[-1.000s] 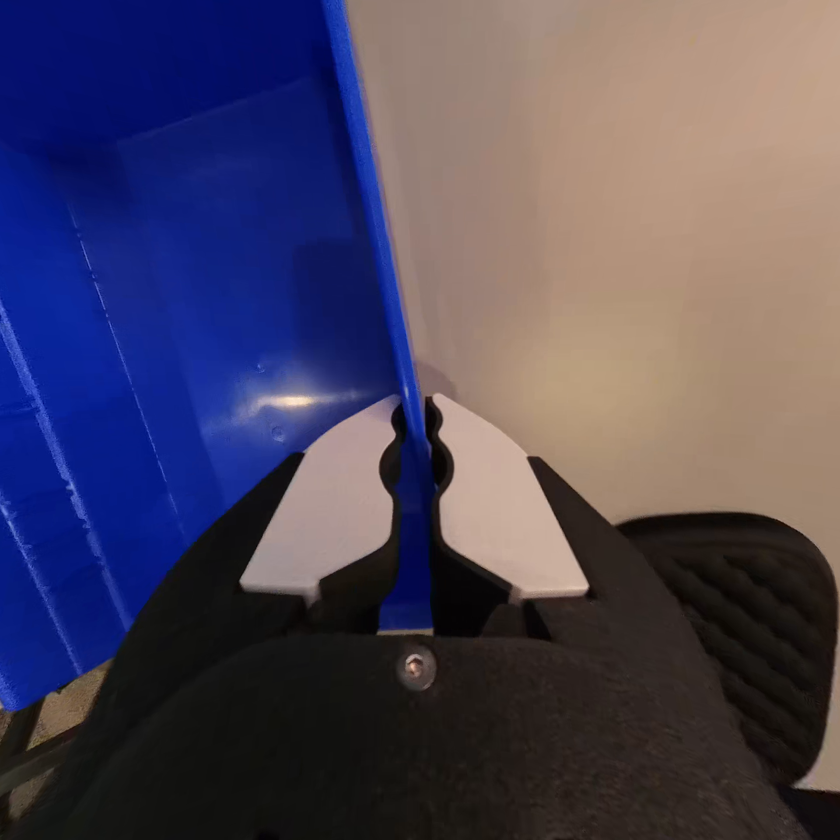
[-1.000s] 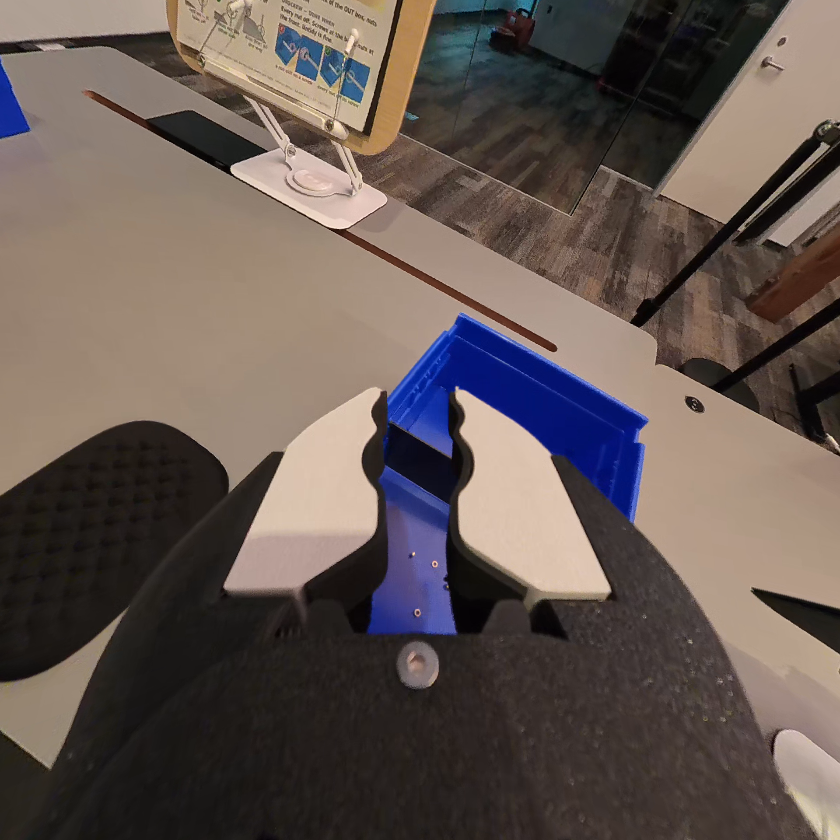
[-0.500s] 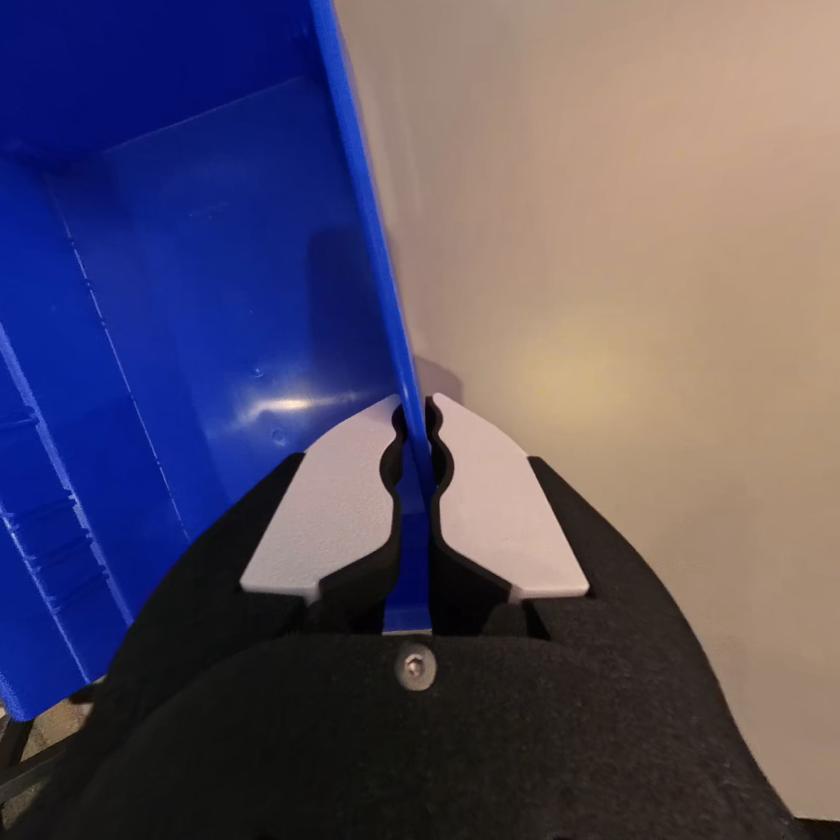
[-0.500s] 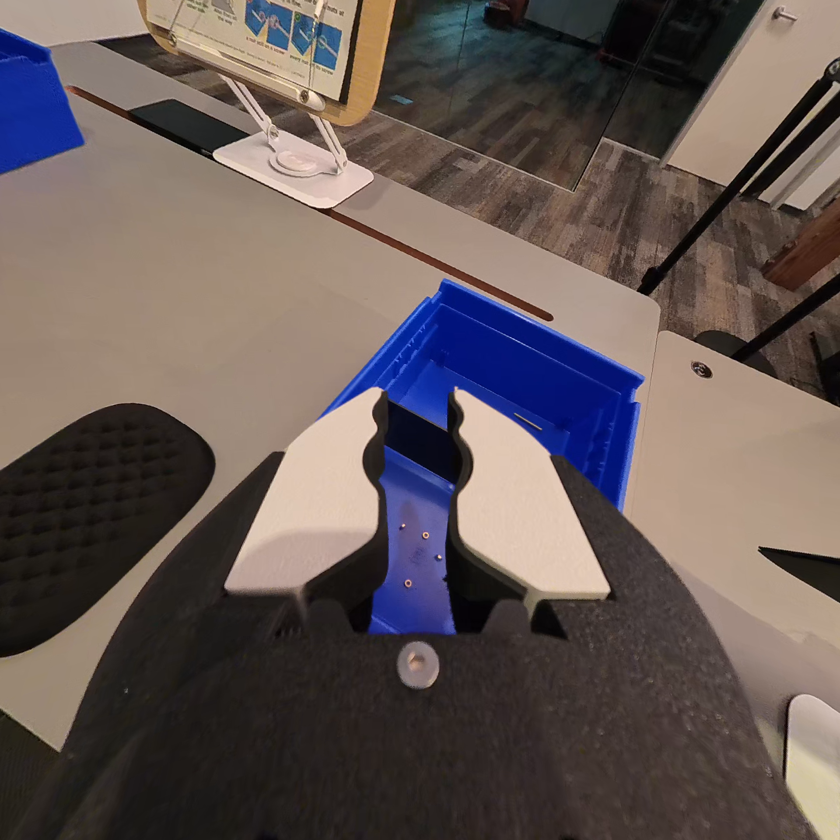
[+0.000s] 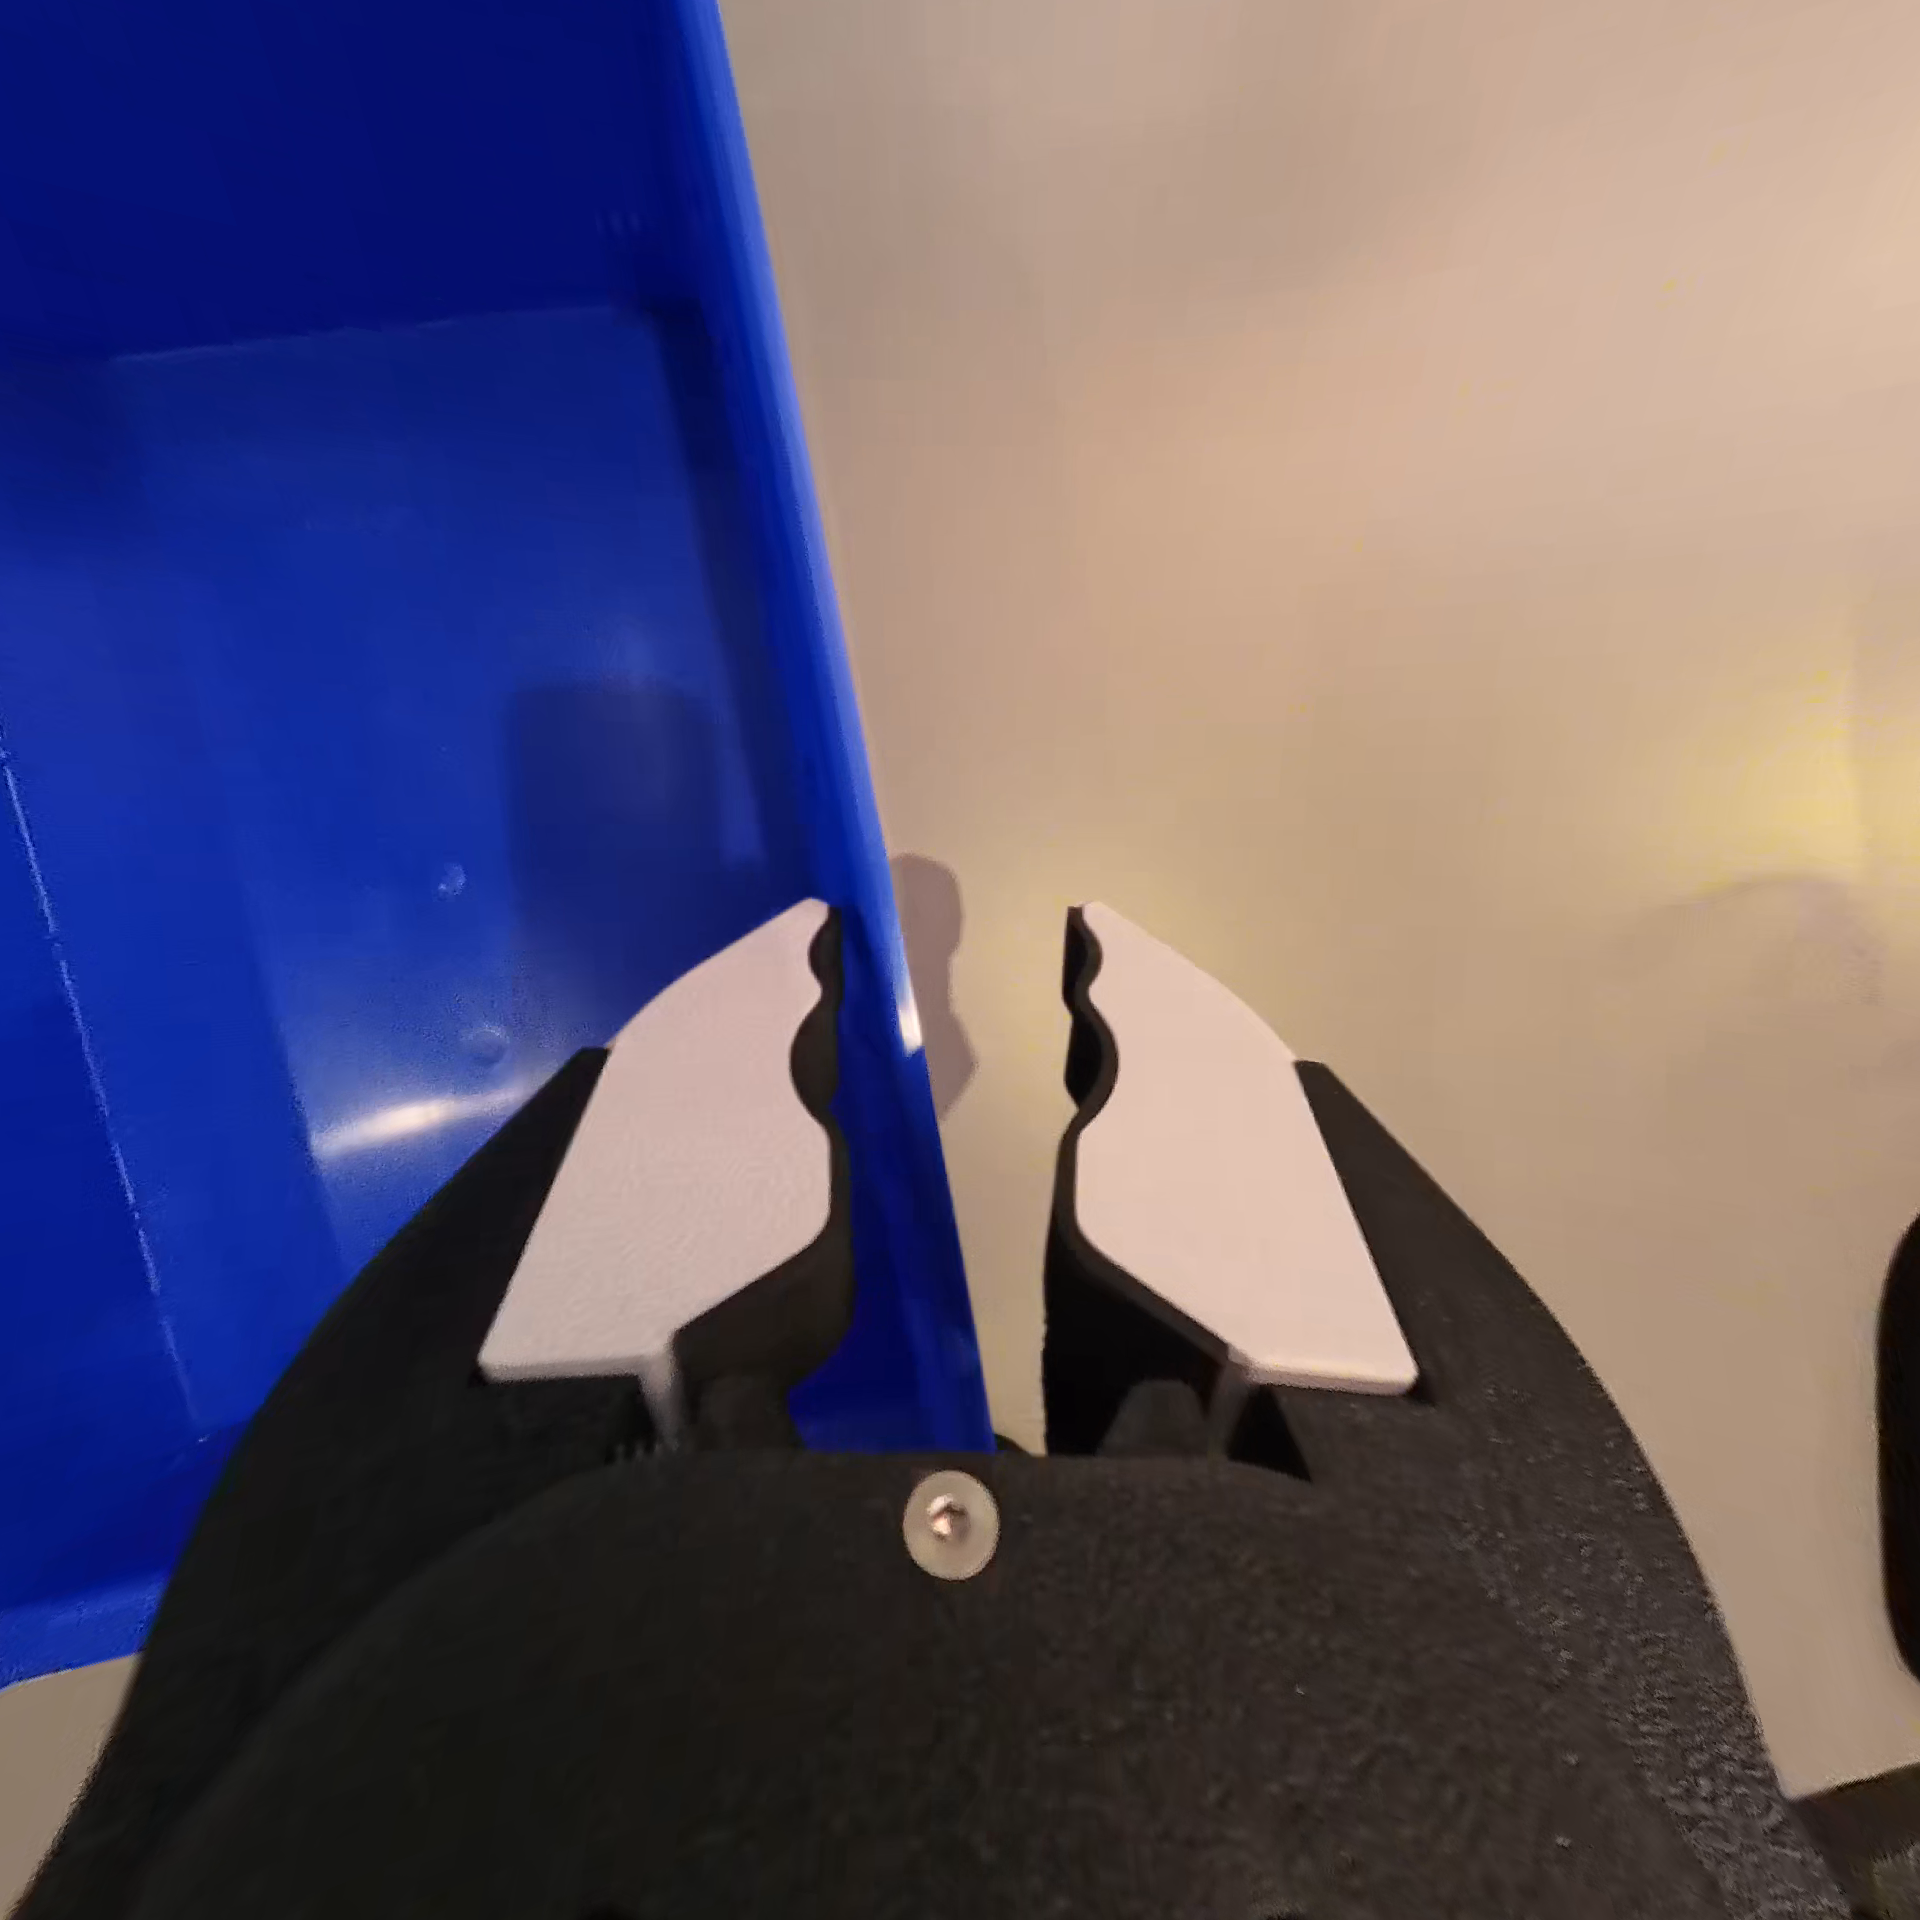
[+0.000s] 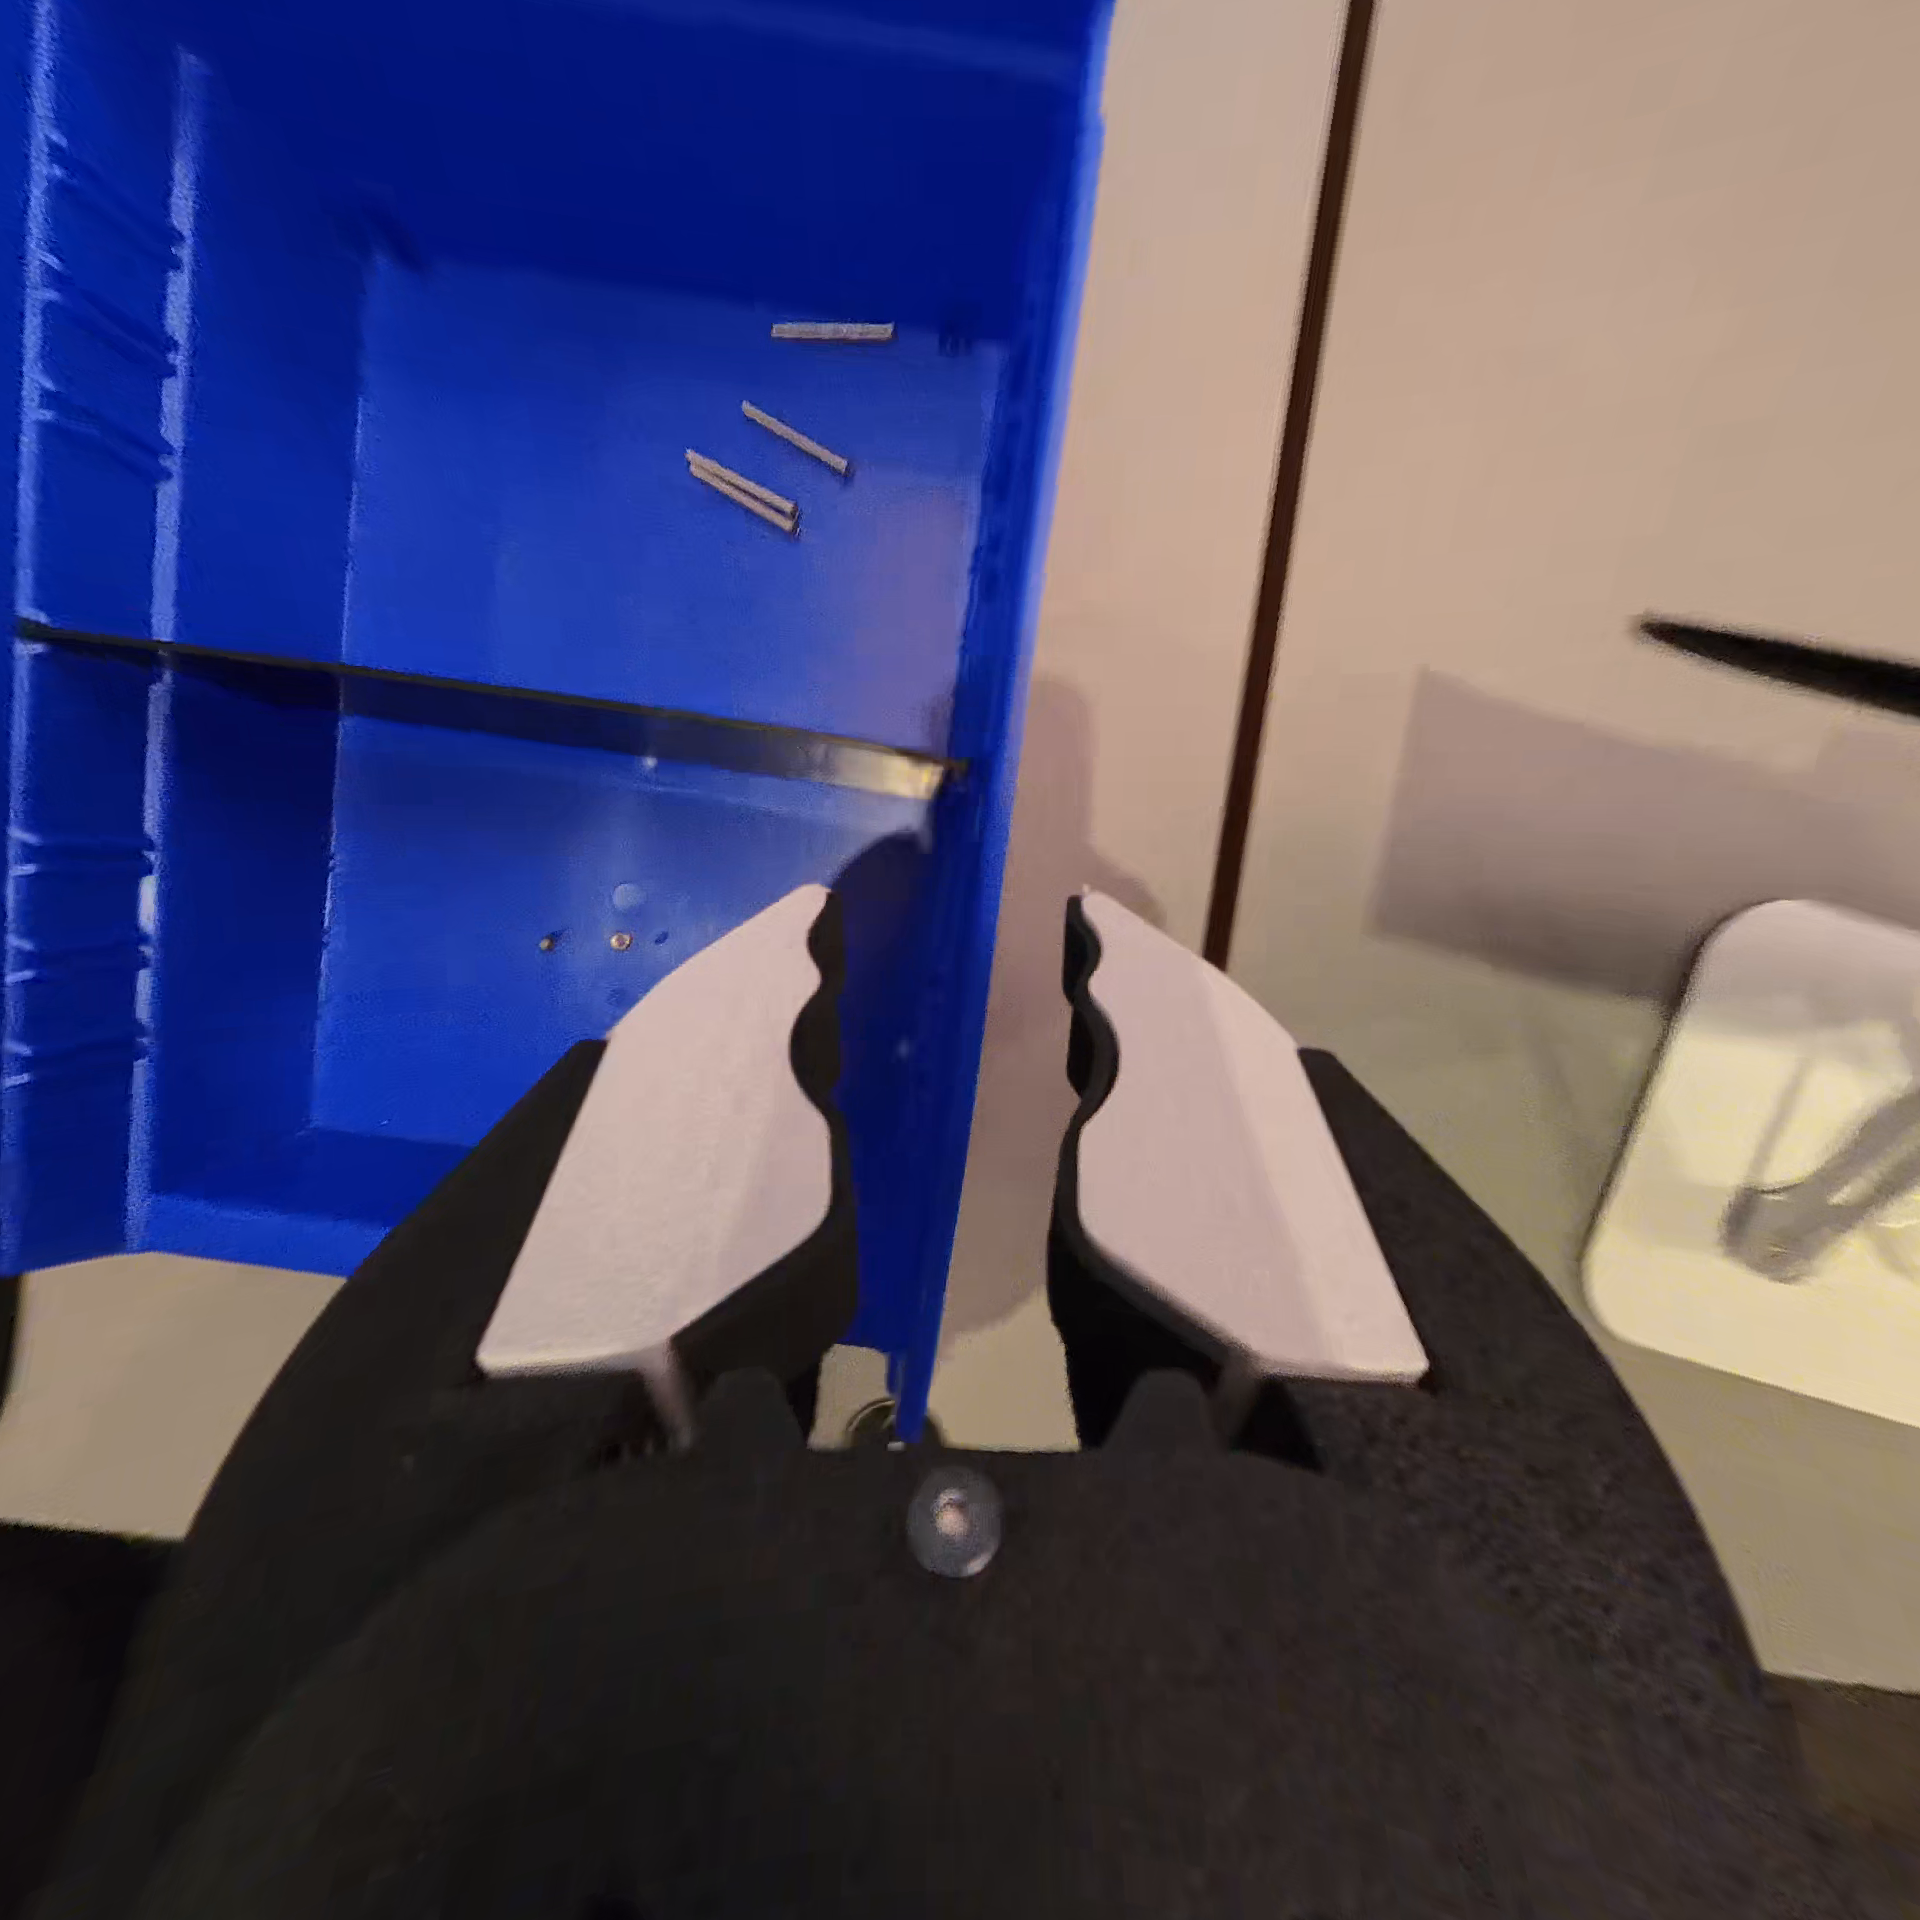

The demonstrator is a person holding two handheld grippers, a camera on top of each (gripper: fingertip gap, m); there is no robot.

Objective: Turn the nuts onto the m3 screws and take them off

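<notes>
Now both grippers, left point(image 5: 948, 1023) and right point(image 6: 948, 1013), have open jaws astride one wall of a blue bin point(image 6: 582, 582). Inside lie four screws point(image 6: 795, 436) and two nuts point(image 6: 620, 941), separated by one divider point(image 6: 499, 691).

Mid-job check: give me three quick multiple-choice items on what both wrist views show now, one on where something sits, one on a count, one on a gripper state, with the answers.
1. Where do the screws lie in the divided blue bin?
A. In the compartment beyond the black divider
B. In the near compartment, with the nuts
C. On the table beside the bin

2. How many screws show in the right wrist view?
A. One
B. Four
C. Nine

3. What is the left gripper doing?
A. Shut on the bin wall
B. Open, its fingers astride the wall of the empty blue bin
C. Shut on a nut

Answers: 1 A, the thin metal rods lie past the divider, while the nuts sit on the near side. 2 B, one lies alone, one slants, and two lie paired. 3 B, a clear gap shows between the wall and the right-hand finger.
</notes>
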